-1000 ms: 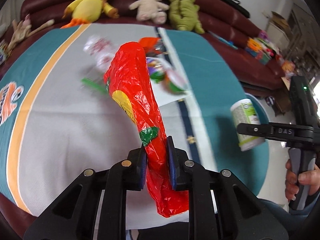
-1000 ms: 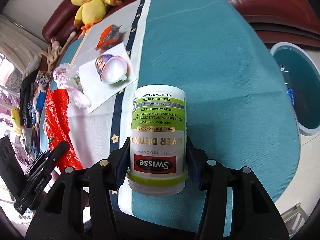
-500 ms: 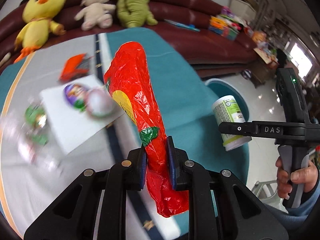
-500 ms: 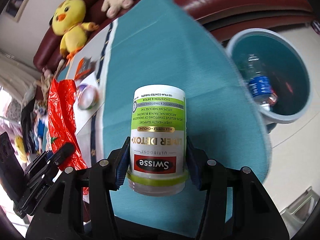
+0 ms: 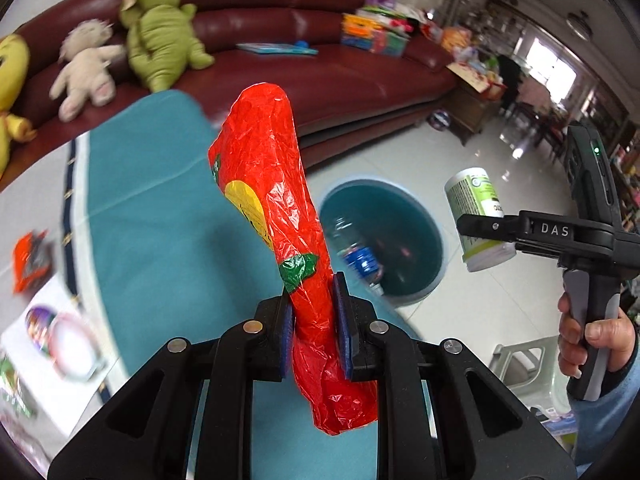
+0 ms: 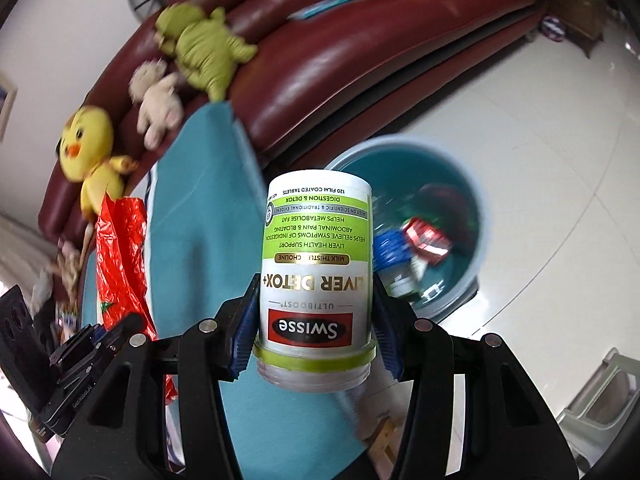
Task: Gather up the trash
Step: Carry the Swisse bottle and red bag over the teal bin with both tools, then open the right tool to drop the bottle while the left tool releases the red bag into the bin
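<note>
The left gripper (image 5: 312,320) is clenching a crumpled red plastic bag (image 5: 276,216) between its blue pads. The thin, glossy film is sticking up well past the fingertips as a rumpled column, printed with a yellow disc and a green leaf-like patch, while its loose tail is hanging below the pads toward the camera. In the right wrist view the same bag is showing off to the left of the right fingers, beside the left tool's black body.

The right gripper (image 6: 316,320) is grasping a white cylindrical supplement bottle with a lime-green label band (image 6: 316,276), its pads pressing on the two sides near the open, threaded neck, which is pointing back toward the camera. The label is reading upside down, with a red brand patch nearest the fingers and green print farther out. A hand (image 5: 592,340) is gripping the handle of the right tool at the right edge of the left view.

Beyond and below both pairs of fingertips, a round teal plastic bin (image 6: 468,276) is standing on the glossy white tiled floor (image 6: 540,160), holding a blue-labelled clear bottle (image 5: 356,256) and a red wrapper (image 6: 426,240). To the left of the fingers, a teal cloth-covered table (image 5: 160,220) is spreading out, and behind it a dark red leather sofa (image 5: 320,80) is carrying a green plush toy (image 5: 160,36).
</note>
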A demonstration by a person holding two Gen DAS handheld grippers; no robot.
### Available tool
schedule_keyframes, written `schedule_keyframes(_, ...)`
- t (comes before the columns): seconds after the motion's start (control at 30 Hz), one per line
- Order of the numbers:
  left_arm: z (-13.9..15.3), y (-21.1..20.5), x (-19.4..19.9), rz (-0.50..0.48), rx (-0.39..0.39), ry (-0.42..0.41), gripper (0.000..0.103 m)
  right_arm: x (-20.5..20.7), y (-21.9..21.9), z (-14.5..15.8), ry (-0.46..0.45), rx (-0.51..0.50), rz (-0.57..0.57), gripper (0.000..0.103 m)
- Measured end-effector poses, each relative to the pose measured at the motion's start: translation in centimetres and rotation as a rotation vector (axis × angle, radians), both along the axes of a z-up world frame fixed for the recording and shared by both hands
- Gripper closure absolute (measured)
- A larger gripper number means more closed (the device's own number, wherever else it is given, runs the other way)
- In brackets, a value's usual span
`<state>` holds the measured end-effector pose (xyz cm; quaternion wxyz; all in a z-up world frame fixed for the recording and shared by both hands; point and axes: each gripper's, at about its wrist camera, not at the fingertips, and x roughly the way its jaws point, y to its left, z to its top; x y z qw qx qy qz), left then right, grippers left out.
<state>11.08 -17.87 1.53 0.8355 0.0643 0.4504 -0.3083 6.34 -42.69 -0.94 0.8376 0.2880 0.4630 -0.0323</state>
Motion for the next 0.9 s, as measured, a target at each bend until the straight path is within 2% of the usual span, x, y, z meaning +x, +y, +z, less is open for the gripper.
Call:
schedule_keyframes(0.23, -1.0, -5.7, 2.2, -0.069, 0.02, 0.04, 0.084, 1.5, -4.3, -1.5, 0.035, -0.001, -0.044, 0.054)
schedule_keyframes(0.4, -2.1, -8.8, 3.7, -0.103, 0.042, 0.069, 0.084, 3.3, -5.6, -4.0, 0.093, -0.009, -0.052, 0.054)
schedule_keyframes(0.53, -3.0, -9.9, 4.6, -0.109, 0.049, 0.087, 0.084, 4.2, -6.2, -5.7, 0.129, -0.006, -0.05, 0.053)
schedule_keyframes(0.6, -3.5, -10.5, 4.9, -0.109, 0.051, 0.097, 0.084, 4.5, -6.5, -6.2, 0.134, -0.002, -0.049, 0.048)
schedule_keyframes(0.8, -4.8, -11.3, 5.4, -0.108, 0.067, 0.123, 0.084, 4.4, -6.8, -6.5, 0.129, -0.007, -0.044, 0.047)
schedule_keyframes(0.9, -5.2, -11.6, 5.4, -0.104, 0.074, 0.127, 0.084, 4.0, -7.2, -6.5, 0.126, -0.007, -0.051, 0.041)
